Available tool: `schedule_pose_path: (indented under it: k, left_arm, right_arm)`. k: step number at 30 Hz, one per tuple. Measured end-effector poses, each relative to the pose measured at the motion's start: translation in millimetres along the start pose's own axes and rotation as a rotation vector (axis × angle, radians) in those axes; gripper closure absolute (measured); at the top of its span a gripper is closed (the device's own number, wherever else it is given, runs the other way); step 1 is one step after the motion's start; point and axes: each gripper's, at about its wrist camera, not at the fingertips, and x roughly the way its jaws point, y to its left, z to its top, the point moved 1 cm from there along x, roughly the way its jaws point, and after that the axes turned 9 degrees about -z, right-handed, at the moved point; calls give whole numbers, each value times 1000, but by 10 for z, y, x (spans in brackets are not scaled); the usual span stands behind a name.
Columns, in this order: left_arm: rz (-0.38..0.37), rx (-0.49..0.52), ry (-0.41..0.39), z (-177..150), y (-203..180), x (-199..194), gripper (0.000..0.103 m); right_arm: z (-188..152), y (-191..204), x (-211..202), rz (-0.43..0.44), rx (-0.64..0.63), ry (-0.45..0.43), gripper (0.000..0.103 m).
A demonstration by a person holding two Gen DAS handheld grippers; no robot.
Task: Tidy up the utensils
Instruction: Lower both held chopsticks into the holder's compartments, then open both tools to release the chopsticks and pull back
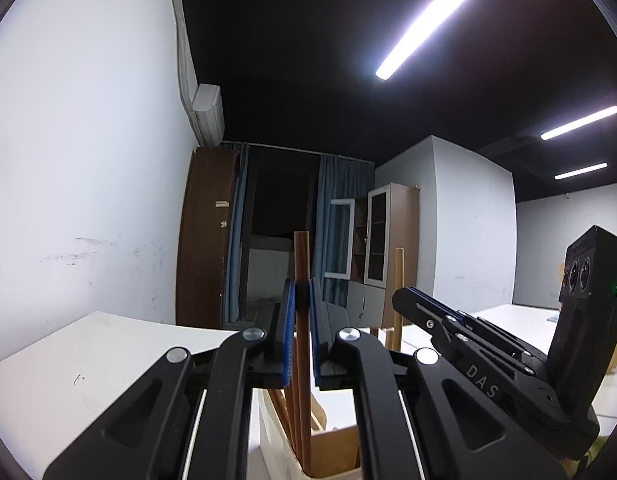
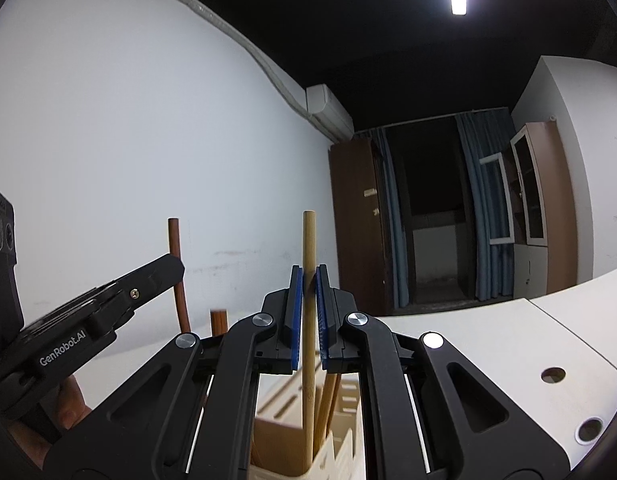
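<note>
L gripper (image 1: 301, 320): blue pads clamped tight on a dark brown round wooden stick (image 1: 301, 264), gripped partway down, top end poking above the fingertips. Stick near upright, slight tilt; lower end sits inside the cream compartmented utensil holder w/ tan wood-look inner walls (image 1: 332, 446) directly under the jaws. Another dark stick leans in same compartment. Gripper pointing roughly level, over the white tabletop (image 1: 108, 360).

R gripper (image 2: 308, 300): blue pads closed on a light bamboo-coloured round stick (image 2: 308, 240), held upright, top end above fingertips, lower end down in a slot of the same holder (image 2: 340, 440). A couple more light sticks lean in that slot just beside it. Pointing about level, tiny bit up.

Both grippers side by side over the holder, near each other, not touching. Person's fingers (image 2: 68, 404) visible under L gripper in right wrist view. Second short brown stick end (image 2: 218, 322) behind R linkage, can't tell what compartment.
</note>
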Motion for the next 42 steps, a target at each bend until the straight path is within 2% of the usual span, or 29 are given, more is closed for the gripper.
schedule_pose_path:
  k: [14, 16, 17, 21, 25, 27, 30, 32, 39, 40, 42]
  left_arm:
    - [-10, 1, 85, -160, 49, 55, 96]
    - [-10, -7, 92, -163, 69, 23, 80]
    - [-13, -15, 90, -163, 76, 0, 65]
    - [-10, -32, 89, -140, 100, -121, 62]
    - [0, -27, 99, -133, 83, -258, 62]
    - [3, -20, 112, -141, 63, -323, 62]
    - [8, -12, 151, -182, 21, -425, 62]
    - [18, -31, 186, -254, 30, -504, 62]
    - [8, -61, 310, -510, -11, -525, 62]
    - [6, -61, 322, -530, -22, -524, 62]
    - [5, -63, 335, -561, -42, -537, 56]
  right_arm:
    - [-148, 47, -123, -13, -44, 108, 96]
    - [-155, 26, -150, -26, -46, 119, 95]
    - [-168, 23, -169, -23, -44, 125, 93]
    - [-134, -33, -256, -32, -39, 132, 91]
    - [-129, -70, -366, -43, -34, 141, 80]
    - [-135, -91, -450, -49, -42, 155, 79]
    - [-170, -118, -588, -50, -63, 189, 75]
    - [-211, -150, -678, -50, -68, 214, 67]
    - [-294, -239, -841, -68, -57, 285, 59]
    - [-299, -247, -873, -67, -54, 290, 55]
    - [-340, -262, -944, -65, -54, 304, 51]
